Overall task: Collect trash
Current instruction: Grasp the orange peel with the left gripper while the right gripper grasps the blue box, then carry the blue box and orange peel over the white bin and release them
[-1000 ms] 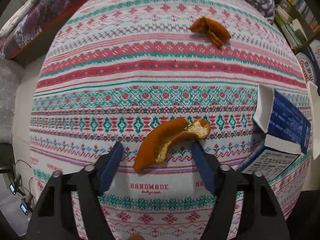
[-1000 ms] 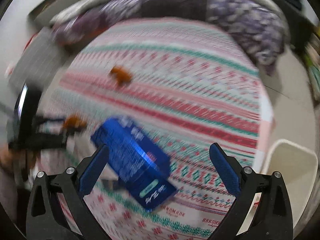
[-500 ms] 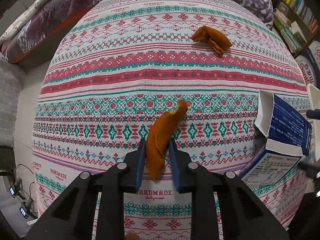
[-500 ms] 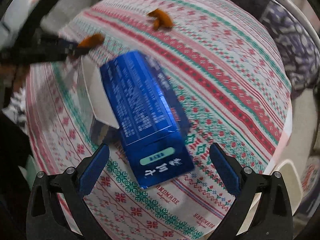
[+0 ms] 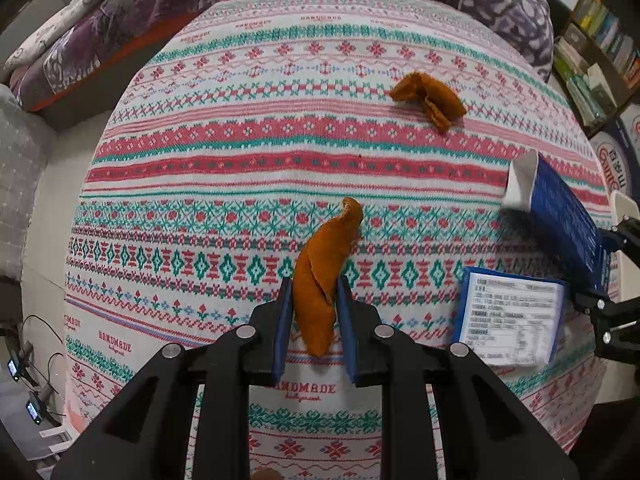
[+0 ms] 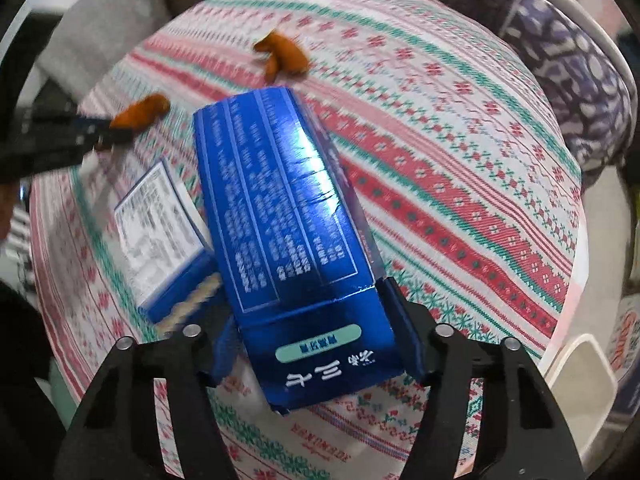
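A curled strip of orange peel stands pinched between the blue pads of my left gripper, which is shut on it just above the patterned tablecloth. A second piece of orange peel lies farther back on the cloth. In the right wrist view my right gripper straddles the near end of an opened blue carton. Its jaws are closing and both pads touch the carton's sides. The carton's white printed flap hangs open to the left. The held peel also shows there.
A white bin stands off the table's right edge. A sofa with a purple patterned blanket runs along the far side, and a bookshelf is at the far right. Cables lie on the floor to the left.
My left gripper shut on the peel, which turned up on edge between the pads. My right gripper came down over the blue carton and its jaws narrowed from wide open onto the carton's end.
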`<state>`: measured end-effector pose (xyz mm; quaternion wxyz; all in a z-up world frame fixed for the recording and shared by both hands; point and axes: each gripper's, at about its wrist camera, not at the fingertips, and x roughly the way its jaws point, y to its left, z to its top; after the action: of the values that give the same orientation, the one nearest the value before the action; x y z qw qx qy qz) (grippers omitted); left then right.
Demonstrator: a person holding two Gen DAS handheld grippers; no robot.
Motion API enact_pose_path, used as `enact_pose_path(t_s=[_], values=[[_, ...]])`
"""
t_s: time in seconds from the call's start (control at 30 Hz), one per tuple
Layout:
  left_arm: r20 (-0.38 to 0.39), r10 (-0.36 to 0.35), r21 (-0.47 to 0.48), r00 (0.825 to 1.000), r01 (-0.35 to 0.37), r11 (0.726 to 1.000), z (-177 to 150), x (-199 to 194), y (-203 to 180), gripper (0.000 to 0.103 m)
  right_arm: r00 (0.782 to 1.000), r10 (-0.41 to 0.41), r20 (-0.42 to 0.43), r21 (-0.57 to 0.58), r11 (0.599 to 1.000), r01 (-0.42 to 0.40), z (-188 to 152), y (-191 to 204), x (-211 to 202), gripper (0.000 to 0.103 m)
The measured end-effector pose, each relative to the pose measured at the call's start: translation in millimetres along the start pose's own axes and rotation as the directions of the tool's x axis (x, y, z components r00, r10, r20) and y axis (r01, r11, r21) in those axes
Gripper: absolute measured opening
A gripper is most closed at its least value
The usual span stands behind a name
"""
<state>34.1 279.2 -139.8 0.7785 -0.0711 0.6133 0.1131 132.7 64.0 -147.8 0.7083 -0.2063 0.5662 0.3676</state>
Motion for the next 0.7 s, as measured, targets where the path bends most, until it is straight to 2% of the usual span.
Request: enact_pose_path(t_s=[0.2, 0.4, 0.7], values=[[0.084, -0.007, -0.041, 0.996, 0.010, 0.999, 8.3, -9.6, -2.4, 0.021, 0.996, -0.016, 0.085, 0.122, 0.993, 0.005, 12.7, -11.1, -11.3, 0.057], [0.184, -0.012, -0.089, 0.983, 0.029, 0.996, 19.2, -32.2, -9.6, 0.021, 0.978, -0.073, 0.195, 0.253, 0.967, 0.022, 8.6, -29.4, -31.5, 0.057], [0.358, -0.026, -0.110, 0.933, 0.069, 0.992, 25.8, -79.5, -42.6, 0.021, 0.918, -0.162, 0.362, 0.412, 0.911, -0.001, -6.8, -50.2, -80.9, 0.057]])
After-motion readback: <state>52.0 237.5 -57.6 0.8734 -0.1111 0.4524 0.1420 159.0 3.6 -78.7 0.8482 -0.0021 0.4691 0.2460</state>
